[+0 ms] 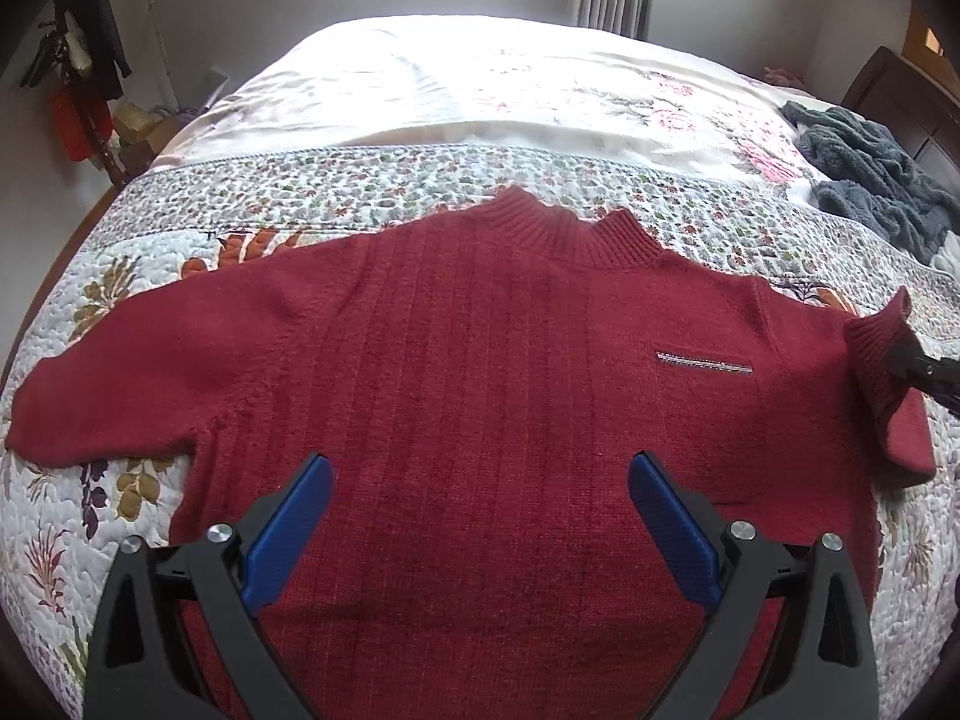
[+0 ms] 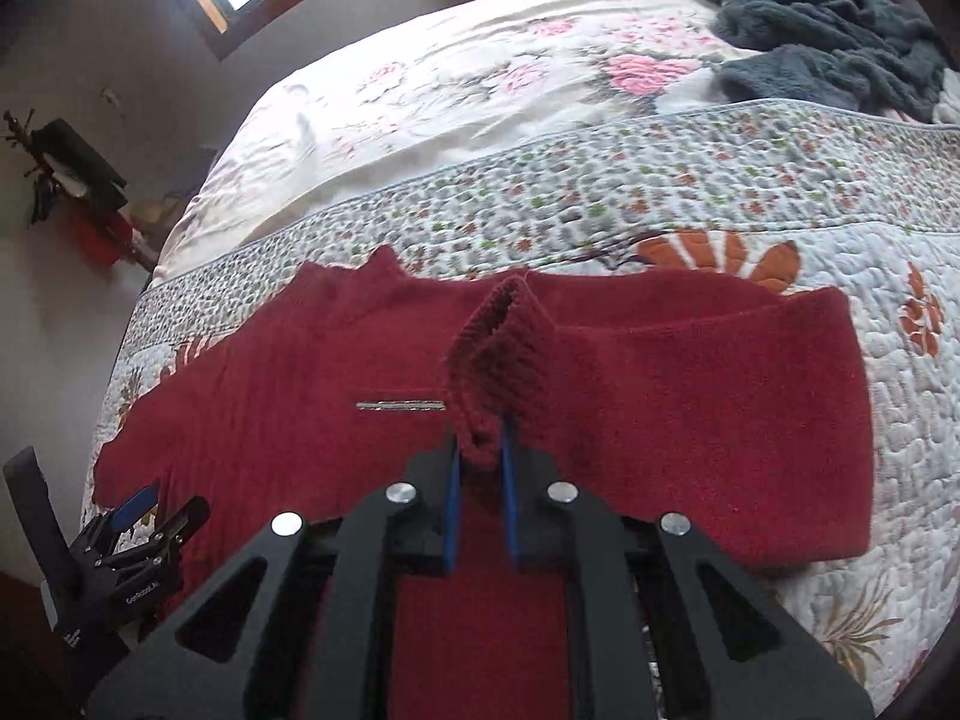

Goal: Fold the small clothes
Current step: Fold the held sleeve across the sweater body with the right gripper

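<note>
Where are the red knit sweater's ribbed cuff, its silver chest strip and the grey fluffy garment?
Ribbed cuff (image 2: 498, 354), right wrist view, ribbed band above the fingertips.
Silver chest strip (image 1: 703, 362), left wrist view, strip's middle.
Grey fluffy garment (image 2: 822, 30), right wrist view, centre of the heap.

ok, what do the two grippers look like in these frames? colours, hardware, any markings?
Both match: black plastic linkage frames with triangular cutouts and round silver pivot bolts. The left gripper and right gripper each carry blue textured fingers. From the right wrist view, the left unit's body shows small white lettering, too small to read surely. No cables or sleeves visible.
</note>
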The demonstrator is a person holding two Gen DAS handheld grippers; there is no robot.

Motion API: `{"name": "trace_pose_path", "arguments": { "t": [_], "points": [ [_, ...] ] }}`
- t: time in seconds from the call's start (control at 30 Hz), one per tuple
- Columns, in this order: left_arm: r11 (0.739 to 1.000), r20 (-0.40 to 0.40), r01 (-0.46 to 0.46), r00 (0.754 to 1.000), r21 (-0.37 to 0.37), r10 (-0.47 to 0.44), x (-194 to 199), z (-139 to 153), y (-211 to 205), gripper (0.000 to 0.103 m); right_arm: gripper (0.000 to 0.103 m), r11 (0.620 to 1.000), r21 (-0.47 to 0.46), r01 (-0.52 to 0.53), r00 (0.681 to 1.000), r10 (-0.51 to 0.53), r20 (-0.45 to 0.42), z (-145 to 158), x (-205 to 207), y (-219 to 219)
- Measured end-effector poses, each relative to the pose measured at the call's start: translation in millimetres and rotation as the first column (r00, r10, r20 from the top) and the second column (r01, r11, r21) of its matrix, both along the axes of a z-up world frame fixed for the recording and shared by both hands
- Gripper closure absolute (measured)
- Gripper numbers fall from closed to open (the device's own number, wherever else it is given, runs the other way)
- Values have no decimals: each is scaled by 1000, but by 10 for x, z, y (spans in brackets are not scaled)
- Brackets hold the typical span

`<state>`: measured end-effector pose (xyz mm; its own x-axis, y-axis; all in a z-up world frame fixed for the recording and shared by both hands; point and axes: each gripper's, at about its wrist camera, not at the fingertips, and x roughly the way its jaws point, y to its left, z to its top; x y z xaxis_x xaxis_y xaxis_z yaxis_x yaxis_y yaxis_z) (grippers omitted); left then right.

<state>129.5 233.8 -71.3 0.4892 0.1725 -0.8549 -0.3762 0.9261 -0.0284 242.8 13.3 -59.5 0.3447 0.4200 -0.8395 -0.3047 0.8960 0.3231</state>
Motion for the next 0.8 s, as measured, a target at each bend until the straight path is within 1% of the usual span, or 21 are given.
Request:
{"name": "trace_pose_path", "arguments": {
  "t": [0.17, 0.33, 0.43, 0.47, 0.5, 0.6, 0.63, 0.73, 0.8],
  "points": [
    [1000, 0, -17, 1000, -5, 17, -58, 4, 133, 4, 93, 1000, -19, -21, 998, 20, -56, -298, 17, 338],
    [1000, -2, -23, 1000, -12, 23, -78, 8, 217, 4, 92, 999, -34, -28, 995, 25, -100, -546, 46, 467],
    [1000, -4, -19, 1000, -17, 19, -62, 12, 215, 4, 86, 999, -12, -43, 990, 41, -134, -602, 42, 469],
    [1000, -4, -17, 1000, -21, 17, -53, 14, 211, 4, 83, 999, 7, -46, 988, 46, -145, -593, 42, 461],
    [999, -4, -13, 1000, -31, 12, -40, 15, 202, 4, 82, 998, 46, -49, 987, 55, -151, -565, 22, 422],
    [996, -7, 13, 1000, -90, -14, 33, 6, 141, 4, 77, 986, 159, -42, 988, 65, -142, -398, -68, 248],
    [992, -11, 25, 1000, -121, -27, 73, -8, 107, 4, 72, 983, 179, -34, 989, 60, -137, -340, -96, 180],
    [973, -25, 68, 997, -219, -76, 212, -66, -42, 4, 72, 980, 199, -2, 995, 23, -101, -191, -231, -107],
    [950, -39, 93, 993, -298, -109, 340, -135, -165, 5, 72, 977, 212, 28, 996, -9, -87, -147, -343, -322]
  ]
}}
